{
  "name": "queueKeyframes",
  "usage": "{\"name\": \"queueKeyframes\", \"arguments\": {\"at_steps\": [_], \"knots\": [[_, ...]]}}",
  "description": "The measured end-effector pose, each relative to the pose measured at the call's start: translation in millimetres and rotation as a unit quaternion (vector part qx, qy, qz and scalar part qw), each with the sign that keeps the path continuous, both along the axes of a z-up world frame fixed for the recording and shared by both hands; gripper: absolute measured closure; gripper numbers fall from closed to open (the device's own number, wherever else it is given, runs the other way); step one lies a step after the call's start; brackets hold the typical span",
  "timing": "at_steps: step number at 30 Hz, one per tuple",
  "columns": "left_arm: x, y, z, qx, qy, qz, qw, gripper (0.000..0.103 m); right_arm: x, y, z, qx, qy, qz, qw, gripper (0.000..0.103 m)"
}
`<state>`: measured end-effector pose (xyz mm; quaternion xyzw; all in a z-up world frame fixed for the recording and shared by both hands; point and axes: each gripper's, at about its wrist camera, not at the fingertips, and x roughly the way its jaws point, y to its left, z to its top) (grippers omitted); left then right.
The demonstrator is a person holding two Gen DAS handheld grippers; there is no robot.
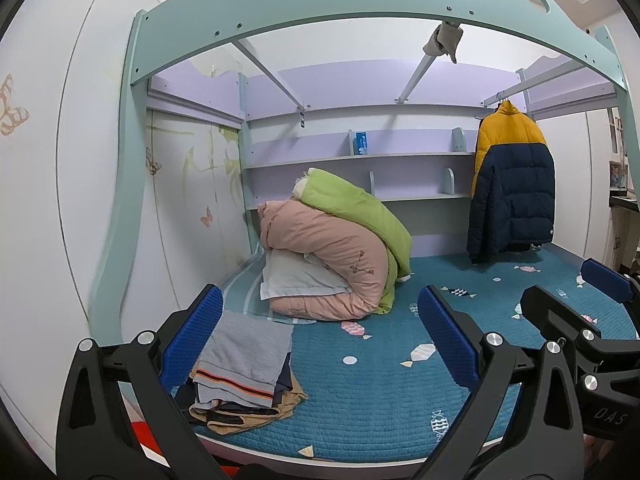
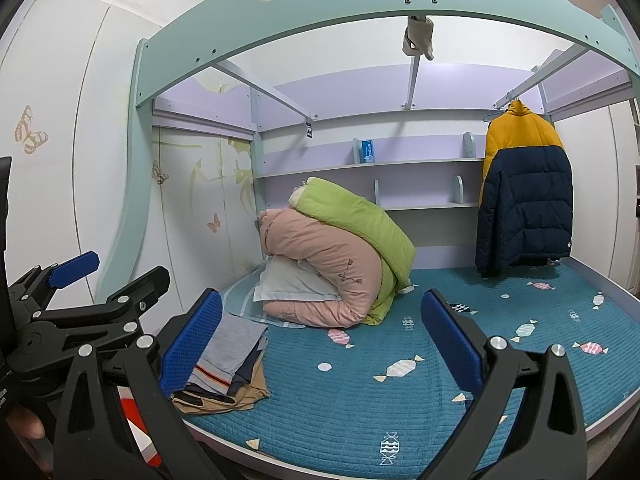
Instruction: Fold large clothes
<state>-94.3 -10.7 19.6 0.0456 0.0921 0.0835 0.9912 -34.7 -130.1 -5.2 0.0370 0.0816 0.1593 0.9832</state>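
A yellow and navy puffer jacket (image 1: 512, 184) hangs on a rail at the far right of the bed; it also shows in the right wrist view (image 2: 524, 200). A stack of folded clothes (image 1: 244, 376), grey on top, lies at the bed's front left corner, and shows in the right wrist view (image 2: 228, 368). My left gripper (image 1: 320, 340) is open and empty, held above the bed's front edge. My right gripper (image 2: 320, 340) is open and empty beside it. Each gripper shows at the edge of the other's view.
The bed has a teal quilted cover (image 1: 380, 380) with candy prints. Rolled pink and green quilts (image 1: 336, 248) on a pillow sit at the back left. Shelves (image 1: 360, 156) line the back wall. A loft frame beam (image 1: 320, 12) spans overhead. A white wardrobe (image 1: 60, 200) stands left.
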Motion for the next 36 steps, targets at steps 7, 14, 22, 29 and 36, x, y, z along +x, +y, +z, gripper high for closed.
{"name": "queueKeyframes", "arguments": {"at_steps": [7,14,22,29,36], "knots": [[0,-1,0,0.000,0.000,-0.002,1.0000,0.005,0,-1,-1,-0.002,-0.002,-0.004,1.000,0.007],[0,-3,0,-0.001,0.001,-0.002,1.0000,0.005,-2,-2,-3,-0.004,-0.001,-0.006,1.000,0.007],[2,-11,-5,-0.002,0.004,-0.006,1.0000,0.005,-1,-4,-2,-0.006,0.002,-0.006,1.000,0.007],[1,-14,-6,-0.003,0.005,-0.006,1.0000,0.005,0,-5,0,-0.007,0.003,-0.007,1.000,0.007],[0,-24,-11,-0.003,0.008,-0.005,0.9999,0.005,0,-7,-1,-0.007,0.006,-0.008,1.000,0.007]]}}
